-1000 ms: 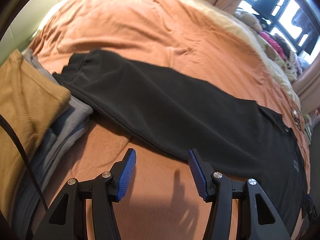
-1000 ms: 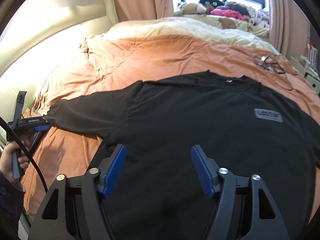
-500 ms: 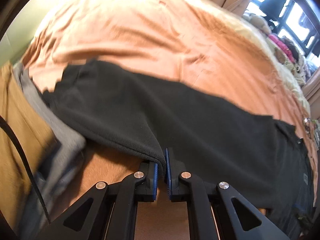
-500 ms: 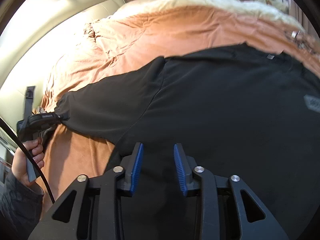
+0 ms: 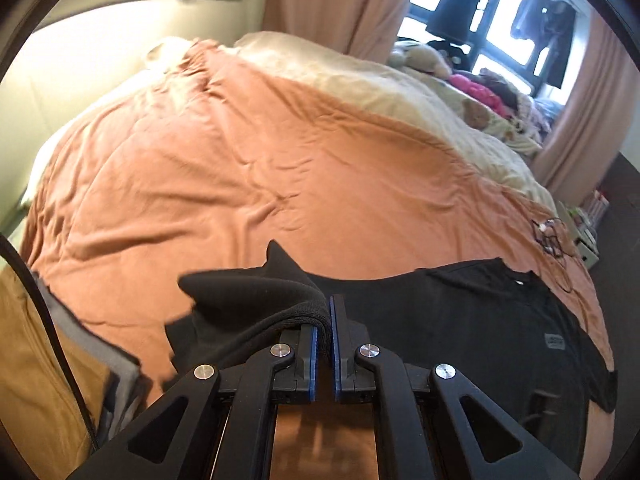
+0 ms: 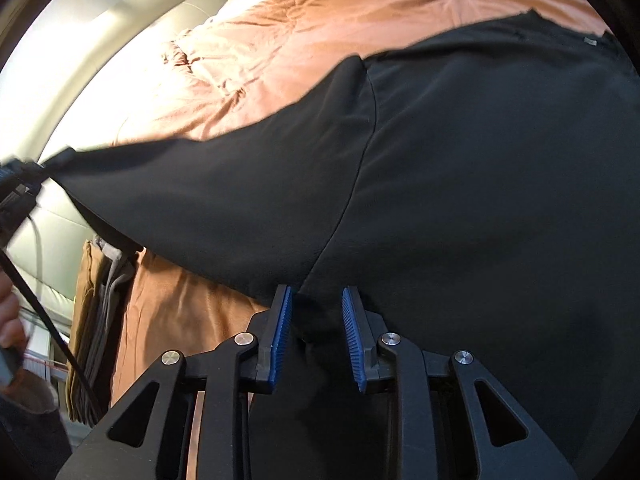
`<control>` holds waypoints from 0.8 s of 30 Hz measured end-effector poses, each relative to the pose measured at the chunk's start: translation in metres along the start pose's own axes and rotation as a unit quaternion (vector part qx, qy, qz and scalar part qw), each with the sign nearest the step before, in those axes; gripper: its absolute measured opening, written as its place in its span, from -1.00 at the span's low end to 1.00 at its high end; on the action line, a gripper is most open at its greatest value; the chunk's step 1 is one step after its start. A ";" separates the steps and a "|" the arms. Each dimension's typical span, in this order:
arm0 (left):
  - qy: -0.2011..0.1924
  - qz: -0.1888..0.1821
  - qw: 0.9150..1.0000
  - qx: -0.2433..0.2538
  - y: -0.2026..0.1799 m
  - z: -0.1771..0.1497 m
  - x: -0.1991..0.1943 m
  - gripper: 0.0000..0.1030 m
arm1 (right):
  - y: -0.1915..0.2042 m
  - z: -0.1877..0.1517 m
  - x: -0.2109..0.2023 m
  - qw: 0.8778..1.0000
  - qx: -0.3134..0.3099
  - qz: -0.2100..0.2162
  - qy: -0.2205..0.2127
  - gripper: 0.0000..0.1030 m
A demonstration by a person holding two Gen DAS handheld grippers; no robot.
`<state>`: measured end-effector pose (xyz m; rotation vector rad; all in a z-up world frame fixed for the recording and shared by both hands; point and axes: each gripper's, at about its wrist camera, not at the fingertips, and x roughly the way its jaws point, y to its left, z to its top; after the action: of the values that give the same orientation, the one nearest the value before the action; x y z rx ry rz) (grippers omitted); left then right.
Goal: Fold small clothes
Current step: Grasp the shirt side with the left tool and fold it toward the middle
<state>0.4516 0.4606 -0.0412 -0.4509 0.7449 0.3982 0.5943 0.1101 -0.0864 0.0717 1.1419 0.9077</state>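
A black long-sleeved shirt (image 6: 480, 160) lies spread on the orange bedcover (image 5: 240, 168). My left gripper (image 5: 324, 320) is shut on the shirt's sleeve end (image 5: 256, 296) and holds it lifted above the bed; it also shows at the far left of the right wrist view (image 6: 16, 176), with the sleeve stretched taut. My right gripper (image 6: 316, 308) sits low over the shirt near the armpit seam. Its blue pads (image 6: 282, 320) stand a little apart with dark cloth between them; whether they grip it is unclear.
A stack of folded clothes, tan and grey (image 5: 44, 380), lies at the bed's left edge, also in the right wrist view (image 6: 96, 312). A cream blanket (image 5: 400, 92), soft toys and clothes (image 5: 472, 88) lie at the far side by the window. A tangle of cable (image 5: 550, 236) lies on the right.
My left gripper closed on the sleeve end and has lifted it up and toward the shirt's body. My right gripper narrowed from wide open and moved down onto the shirt.
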 end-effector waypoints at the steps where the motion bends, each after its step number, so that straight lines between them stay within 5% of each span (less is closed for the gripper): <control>1: 0.000 -0.007 1.000 0.003 -0.008 0.001 -0.002 -0.90 | 0.001 0.001 0.001 1.000 0.003 0.003 -0.002 -0.54; 8: -0.001 -0.059 0.998 0.035 -0.071 0.012 -0.011 -0.90 | -0.007 0.015 0.017 0.999 0.035 0.025 0.013 -0.54; 12: 0.005 -0.090 0.994 0.058 -0.107 0.013 -0.016 -0.90 | -0.013 0.018 0.006 0.999 0.037 -0.001 0.009 -0.53; 17: 0.010 -0.128 0.987 0.100 -0.159 0.006 -0.015 -0.90 | -0.026 0.018 -0.024 0.999 0.035 -0.011 -0.036 0.13; 24: 0.035 -0.177 0.975 0.129 -0.223 -0.010 0.000 -0.90 | -0.045 0.008 -0.053 0.996 0.035 -0.046 -0.066 0.16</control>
<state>0.5561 0.2697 0.0077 -0.3453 0.7557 -0.0500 0.6212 0.0489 -0.0649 0.1334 1.0458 0.7710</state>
